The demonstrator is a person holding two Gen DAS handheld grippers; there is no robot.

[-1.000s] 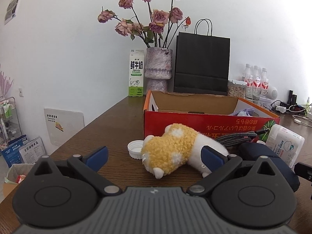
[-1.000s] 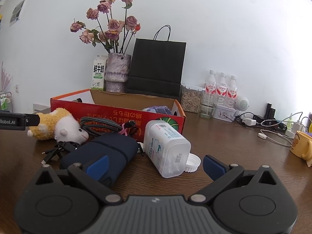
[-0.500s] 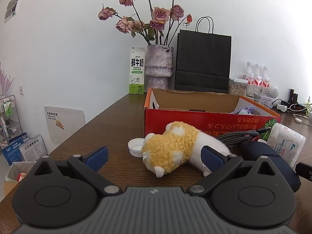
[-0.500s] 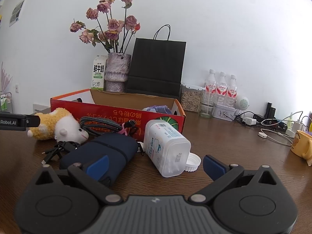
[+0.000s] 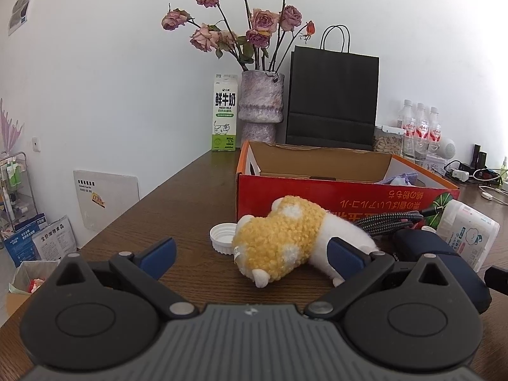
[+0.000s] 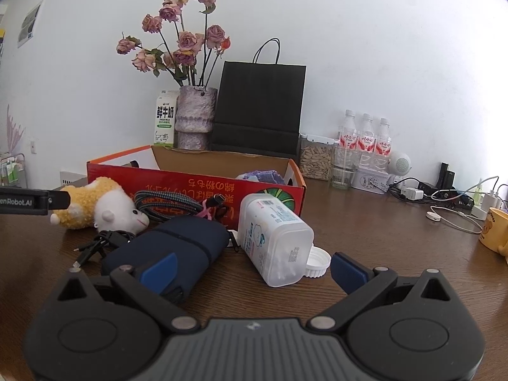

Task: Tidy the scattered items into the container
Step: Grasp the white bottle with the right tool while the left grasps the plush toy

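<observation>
Left wrist view: the left hand-held gripper [image 5: 250, 250] is wide open and holds nothing. A yellow and white stuffed toy [image 5: 285, 241] lies on the brown tabletop [image 5: 177, 209] between its fingers, just in front of the red box [image 5: 317, 190]. A white cap [image 5: 222, 236] sits beside the toy. In the right wrist view, the right hand-held gripper [image 6: 252, 268] is wide open and empty too. A white jar [image 6: 273, 238] lies tipped over, next to a dark blue pouch [image 6: 181, 250].

Left tool [image 5: 252, 250] spread wide, plush toy [image 5: 285, 244] lying ahead, white lid [image 5: 222, 237] beside it, red box [image 5: 317, 197] behind
</observation>
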